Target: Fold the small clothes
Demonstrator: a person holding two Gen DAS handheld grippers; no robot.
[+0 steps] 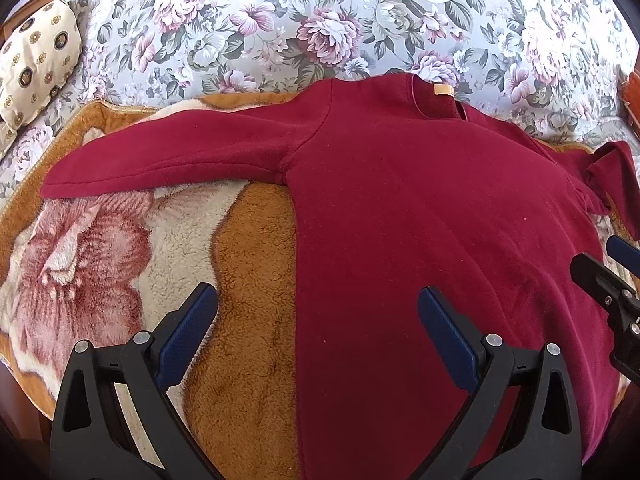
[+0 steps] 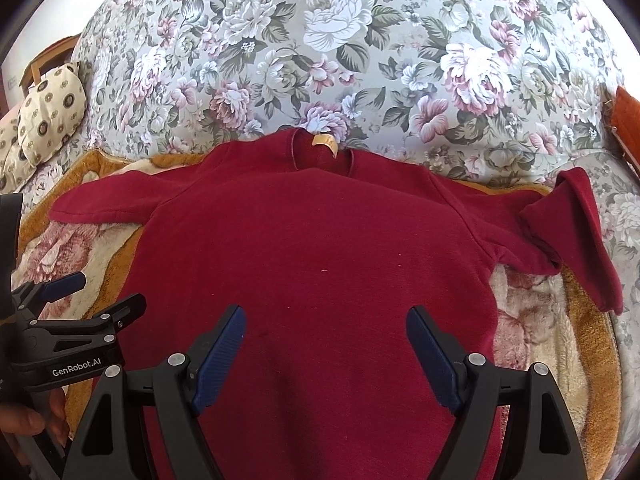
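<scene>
Hovering wide-jawed, the left gripper (image 1: pixel 318 308) and right gripper (image 2: pixel 326 328) face the flattened maroon sweater (image 2: pixel 320 264) ahead, ready for folding.

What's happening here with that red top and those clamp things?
A person holds a two-finger gripper in each hand above a dark red sweater spread flat on a fleece blanket. Both the left gripper and the right gripper are open and hold nothing. One sleeve lies doubled over; no fold has begun.

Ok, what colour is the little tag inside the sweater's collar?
Pale orange-tan, against the dark red sweater; the tag shows best in the right wrist view.
</scene>
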